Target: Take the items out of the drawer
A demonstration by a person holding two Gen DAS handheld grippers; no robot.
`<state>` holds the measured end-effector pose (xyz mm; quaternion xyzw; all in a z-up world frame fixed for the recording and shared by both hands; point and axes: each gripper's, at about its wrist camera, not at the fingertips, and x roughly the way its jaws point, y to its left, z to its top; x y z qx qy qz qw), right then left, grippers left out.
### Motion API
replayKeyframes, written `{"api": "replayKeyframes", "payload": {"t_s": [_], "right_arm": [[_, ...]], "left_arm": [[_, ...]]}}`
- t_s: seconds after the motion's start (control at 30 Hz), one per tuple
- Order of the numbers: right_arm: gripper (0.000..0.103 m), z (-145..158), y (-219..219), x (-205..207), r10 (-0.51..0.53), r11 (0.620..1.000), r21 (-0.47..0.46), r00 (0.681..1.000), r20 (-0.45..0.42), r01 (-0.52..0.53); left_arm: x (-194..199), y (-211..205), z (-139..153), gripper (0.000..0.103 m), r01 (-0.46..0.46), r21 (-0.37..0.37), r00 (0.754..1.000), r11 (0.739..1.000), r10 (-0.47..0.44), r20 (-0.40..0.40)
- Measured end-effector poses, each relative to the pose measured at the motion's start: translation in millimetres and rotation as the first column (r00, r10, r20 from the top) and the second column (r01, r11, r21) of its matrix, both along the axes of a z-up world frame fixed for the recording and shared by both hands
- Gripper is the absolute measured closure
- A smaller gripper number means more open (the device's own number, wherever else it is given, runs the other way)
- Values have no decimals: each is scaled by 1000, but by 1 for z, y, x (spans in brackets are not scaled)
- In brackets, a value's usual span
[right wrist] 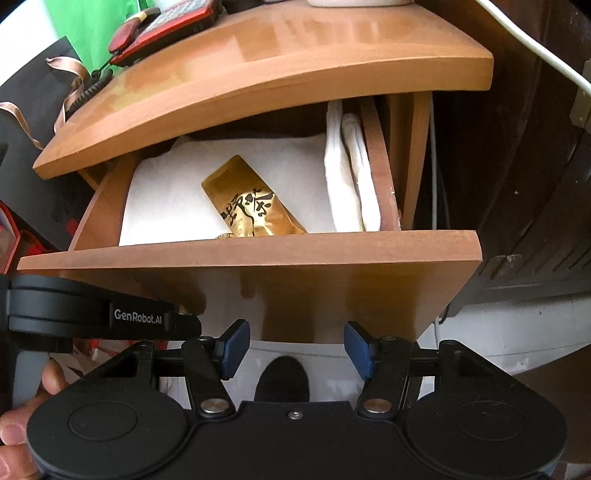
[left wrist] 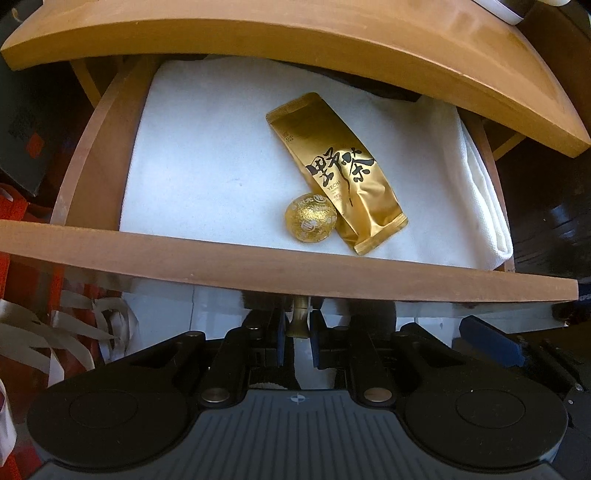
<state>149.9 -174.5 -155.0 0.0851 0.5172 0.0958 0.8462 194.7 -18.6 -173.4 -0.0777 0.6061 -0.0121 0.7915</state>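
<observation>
- Between the blue pads of the left gripper (left wrist: 298, 328), a small brass drawer knob (left wrist: 300, 316) is pinched; the jaws are pressed close upon it, just under the drawer's front panel.
- In the left wrist view, the front panel's top edge (left wrist: 280, 258) is seen as a brown wooden band running from 9 o'clock to 3 o'clock.
- Beyond that edge, the open drawer (left wrist: 92, 162) is lined with a white cloth (left wrist: 207, 155).
- On the cloth, a gold tea packet (left wrist: 334, 170) printed with black characters is laid slantwise, from 11 o'clock down to 5 o'clock.
- A round gold-foil tea ball (left wrist: 311, 221) is set touching the packet's lower left side, at about 7 o'clock of it.
- A folded white towel (left wrist: 480, 192) is tucked along the drawer's right wall, at 3 o'clock.
- The right gripper (right wrist: 297, 349) is held below the drawer front, its jaws spread, with nothing between the pads.
- In the right wrist view, the cabinet top (right wrist: 295, 62) is seen at 12 o'clock, with a red telephone (right wrist: 162, 29) at 11 o'clock.
- A hand (right wrist: 22, 421) is seen at 8 o'clock.
</observation>
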Motion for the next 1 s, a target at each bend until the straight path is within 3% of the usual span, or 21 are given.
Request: {"api": "replayKeyframes", "payload": {"t_s": [0.4, 1.0], "right_arm": [[49, -4, -6, -5, -26, 999, 47, 997, 76, 22], [49, -7, -9, 1, -44, 997, 65, 995, 94, 38]], "left_arm": [[-4, -1, 3, 89, 16, 16, 1000, 1000, -16, 10], [-4, 7, -1, 89, -20, 23, 1000, 1000, 20, 4]]}}
